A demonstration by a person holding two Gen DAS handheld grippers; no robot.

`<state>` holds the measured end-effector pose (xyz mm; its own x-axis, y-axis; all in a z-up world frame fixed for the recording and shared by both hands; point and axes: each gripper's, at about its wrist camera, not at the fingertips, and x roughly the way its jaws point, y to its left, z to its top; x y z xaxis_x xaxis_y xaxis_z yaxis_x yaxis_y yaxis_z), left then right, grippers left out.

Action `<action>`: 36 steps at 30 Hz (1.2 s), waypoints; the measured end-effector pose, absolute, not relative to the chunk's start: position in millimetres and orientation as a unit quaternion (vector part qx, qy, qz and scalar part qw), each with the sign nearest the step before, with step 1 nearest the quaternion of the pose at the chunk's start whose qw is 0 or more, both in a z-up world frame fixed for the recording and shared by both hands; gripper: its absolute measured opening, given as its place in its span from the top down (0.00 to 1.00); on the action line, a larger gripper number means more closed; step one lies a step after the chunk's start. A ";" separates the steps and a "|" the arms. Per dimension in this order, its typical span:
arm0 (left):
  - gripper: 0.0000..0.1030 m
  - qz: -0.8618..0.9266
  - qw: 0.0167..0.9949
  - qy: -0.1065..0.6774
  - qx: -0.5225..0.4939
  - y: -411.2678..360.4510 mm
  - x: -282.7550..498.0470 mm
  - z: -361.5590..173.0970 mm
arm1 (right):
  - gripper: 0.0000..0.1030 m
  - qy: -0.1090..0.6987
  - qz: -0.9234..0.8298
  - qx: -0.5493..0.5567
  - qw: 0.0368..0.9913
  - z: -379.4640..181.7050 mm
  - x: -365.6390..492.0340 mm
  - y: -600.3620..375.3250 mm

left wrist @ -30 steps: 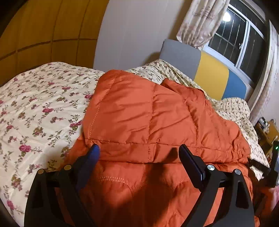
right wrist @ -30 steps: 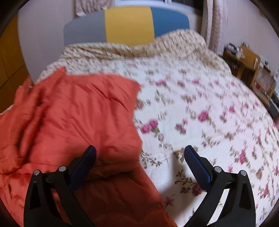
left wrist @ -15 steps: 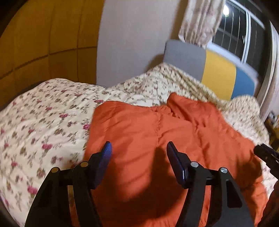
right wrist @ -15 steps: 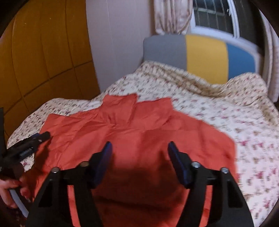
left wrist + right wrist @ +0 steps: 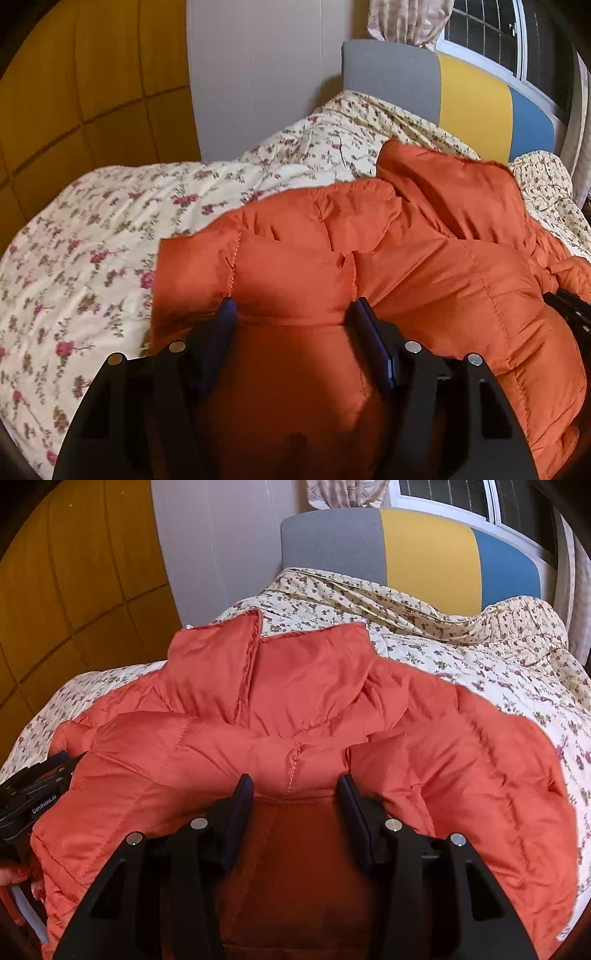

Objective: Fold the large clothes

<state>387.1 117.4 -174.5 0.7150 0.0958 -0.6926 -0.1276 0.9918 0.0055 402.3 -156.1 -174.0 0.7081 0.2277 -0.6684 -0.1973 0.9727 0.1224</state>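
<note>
An orange puffer jacket (image 5: 443, 280) lies bunched on the bed, collar toward the headboard. My left gripper (image 5: 294, 310) has a puffy fold at the jacket's near edge between its pads, which press into it. In the right wrist view the jacket (image 5: 295, 686) fills the middle. My right gripper (image 5: 294, 782) has its jaws closing on another fold of that near edge, the fabric bulging between the pads. Each gripper also shows in the other's view: the right gripper (image 5: 569, 310) at the right edge, the left gripper (image 5: 33, 794) at the left edge with a hand (image 5: 14, 875) below it.
A floral quilt (image 5: 92, 258) covers the bed around the jacket. A grey, yellow and blue headboard (image 5: 424, 546) stands at the far end under a window (image 5: 484, 33) with a curtain. Yellow wall panels (image 5: 74, 92) run along the left.
Both grippers have swung in over the jacket and their jaws have narrowed onto folds of its near edge. The jacket now bunches up between them.
</note>
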 end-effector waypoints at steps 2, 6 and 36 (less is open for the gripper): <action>0.37 0.059 0.924 0.378 -0.023 118.2 388.9 -176.6 | 0.54 0.368 0.113 0.016 0.923 -176.3 404.6 -154.5; 0.30 0.066 0.923 0.377 -0.021 116.8 382.5 -172.0 | 0.52 0.370 0.114 0.016 0.922 -177.6 401.8 -155.9; 0.03 0.027 0.916 0.401 -0.009 86.1 339.9 -179.8 | 0.37 0.388 0.082 -0.017 0.918 -186.6 353.9 -163.4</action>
<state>339.9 86.1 -179.8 0.6776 0.0415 -0.7343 -0.0562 0.9984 0.0045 353.9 -163.4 -186.6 0.6856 0.1372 -0.7149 -0.1635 0.9860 0.0324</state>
